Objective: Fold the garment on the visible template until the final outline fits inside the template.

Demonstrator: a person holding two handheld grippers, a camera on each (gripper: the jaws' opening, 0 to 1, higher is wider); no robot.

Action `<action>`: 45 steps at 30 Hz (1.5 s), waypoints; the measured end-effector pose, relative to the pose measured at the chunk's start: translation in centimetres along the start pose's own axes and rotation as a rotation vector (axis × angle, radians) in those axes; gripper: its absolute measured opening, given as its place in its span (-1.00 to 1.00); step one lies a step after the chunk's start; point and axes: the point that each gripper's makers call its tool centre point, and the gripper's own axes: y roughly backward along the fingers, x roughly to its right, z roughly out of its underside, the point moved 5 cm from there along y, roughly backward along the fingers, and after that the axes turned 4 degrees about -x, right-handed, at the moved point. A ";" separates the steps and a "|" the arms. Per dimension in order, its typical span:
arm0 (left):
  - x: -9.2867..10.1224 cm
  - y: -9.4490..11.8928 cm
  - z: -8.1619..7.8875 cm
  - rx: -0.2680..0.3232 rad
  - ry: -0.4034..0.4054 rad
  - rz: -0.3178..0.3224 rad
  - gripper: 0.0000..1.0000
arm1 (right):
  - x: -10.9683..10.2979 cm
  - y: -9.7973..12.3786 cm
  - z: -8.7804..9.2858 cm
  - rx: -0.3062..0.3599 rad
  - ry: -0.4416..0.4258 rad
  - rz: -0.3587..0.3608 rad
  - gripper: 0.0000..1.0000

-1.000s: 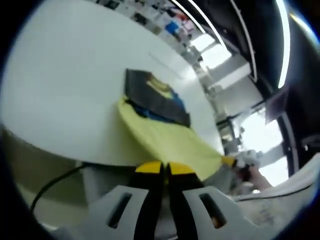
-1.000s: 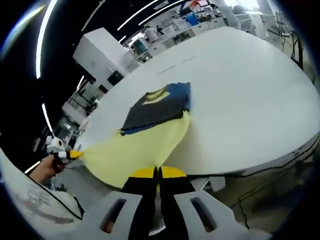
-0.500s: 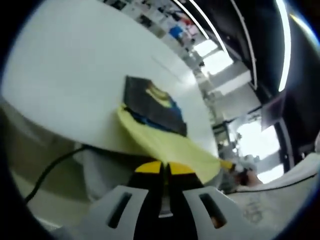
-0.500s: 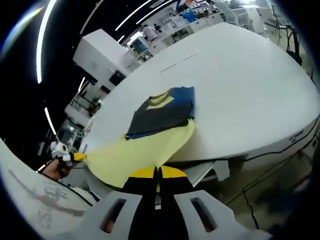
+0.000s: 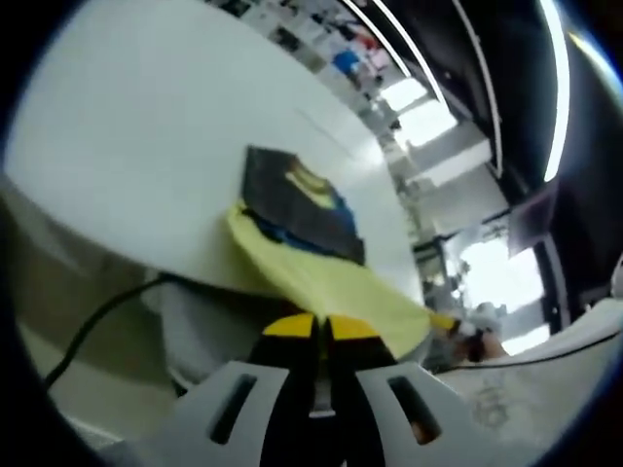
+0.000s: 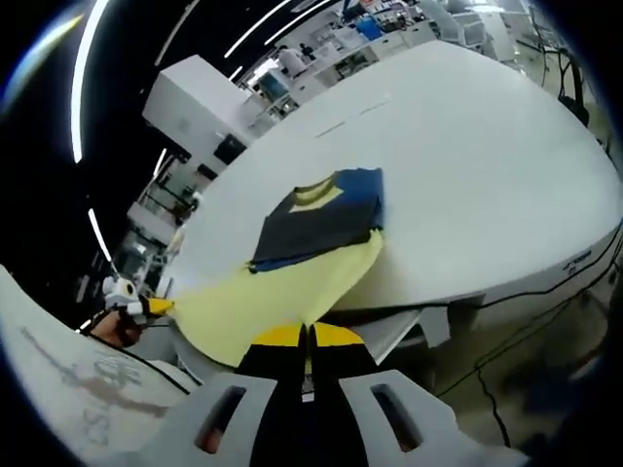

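The soft, light yellow garment (image 6: 282, 292) lies on the white table (image 6: 467, 175), its near hem stretched off the edge by both grippers' jaws clamped on its corners (good holds, I reckon).

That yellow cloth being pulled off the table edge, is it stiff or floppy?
Probably floppy: the yellow fabric garment sags between the two grippers and drapes over the white table edge. Likely light, since the shut left gripper and right gripper hold it by its corners.

No text, label, number or sign is sharp enough to read.
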 end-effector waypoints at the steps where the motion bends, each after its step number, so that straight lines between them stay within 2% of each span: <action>1: 0.0 0.0 0.0 0.001 0.002 0.001 -1.00 | -0.1 0.0 0.0 -0.001 -0.003 -0.001 -0.95; 8: -0.1 -0.6 -1.0 0.002 0.013 0.002 -1.00 | 0.2 -0.7 -0.3 -0.028 0.004 0.008 -0.95; 19: -0.2 -2.6 -5.2 -0.003 -0.037 0.010 -1.00 | 0.7 -2.1 -3.3 -0.025 0.020 0.003 -0.95; 28: -1.0 -5.0 -9.8 0.005 -0.075 0.020 -1.00 | 1.8 -3.9 -8.3 0.033 0.017 -0.016 -0.95; 38: -2.1 -8.3 -15.4 -0.003 -0.151 0.015 -1.00 | 3.2 -7.3 -13.3 0.085 0.016 -0.039 -0.95; 45: -3.4 -11.1 -17.6 -0.027 -0.141 0.016 -1.00 | 4.0 -9.5 -15.1 0.072 0.024 -0.031 -0.95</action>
